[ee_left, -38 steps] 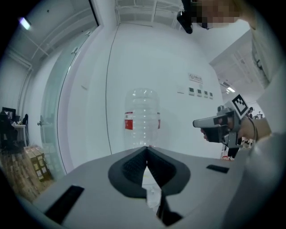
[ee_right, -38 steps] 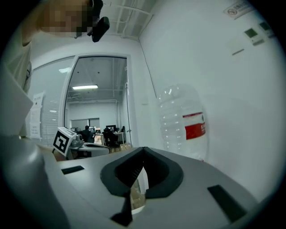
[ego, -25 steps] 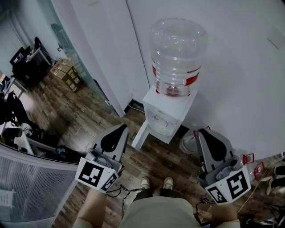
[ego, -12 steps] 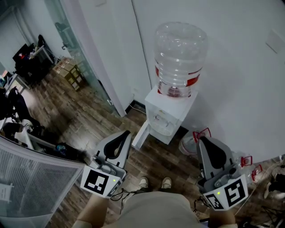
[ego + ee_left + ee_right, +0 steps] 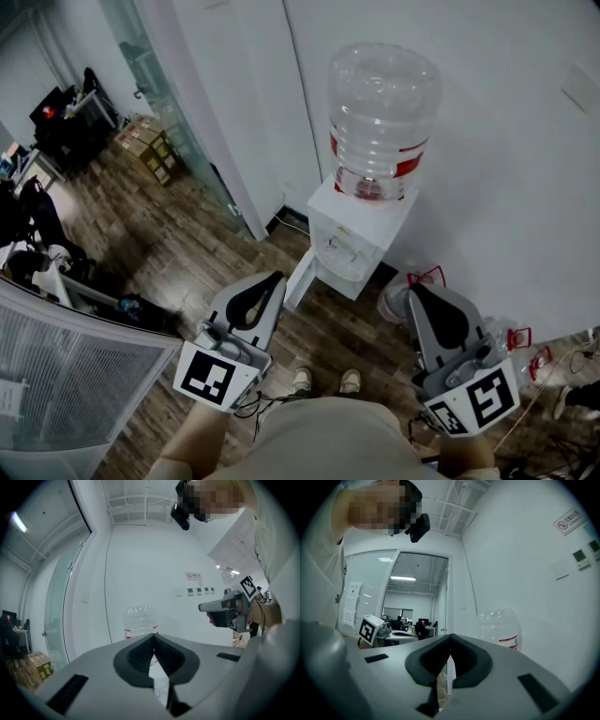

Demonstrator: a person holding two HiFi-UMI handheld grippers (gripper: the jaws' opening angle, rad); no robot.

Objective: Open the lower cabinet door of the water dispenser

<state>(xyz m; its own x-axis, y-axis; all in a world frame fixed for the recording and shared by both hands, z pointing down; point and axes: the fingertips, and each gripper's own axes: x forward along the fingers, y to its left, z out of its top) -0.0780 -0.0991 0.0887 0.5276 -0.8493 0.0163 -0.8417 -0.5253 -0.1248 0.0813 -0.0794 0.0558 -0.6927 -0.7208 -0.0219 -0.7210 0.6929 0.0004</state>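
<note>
The white water dispenser [image 5: 352, 239] stands against the wall with a clear bottle [image 5: 382, 108] on top. A white panel [image 5: 298, 278] juts from its lower left side toward me; it looks like the lower door standing out. My left gripper [image 5: 273, 278] is shut and empty, with its tip just short of that panel. The right gripper [image 5: 416, 290] is also shut and empty, held off the dispenser's right side. Past the left gripper [image 5: 153, 636] in its own view rises the bottle [image 5: 139, 620], with the right gripper [image 5: 228, 611] beside it. The right gripper view has its gripper [image 5: 450, 637] closed before the bottle [image 5: 499, 627].
Empty bottles with red handles [image 5: 518, 337] lie on the wood floor right of the dispenser. A glass partition [image 5: 173, 122] and cardboard boxes [image 5: 148, 142] are at the left, a mesh screen [image 5: 75, 375] at the lower left. The person's shoes [image 5: 325, 381] are between the grippers.
Both grippers have edged forward toward the dispenser, still shut. The head view has shifted a little, so the dispenser sits slightly higher in it.
</note>
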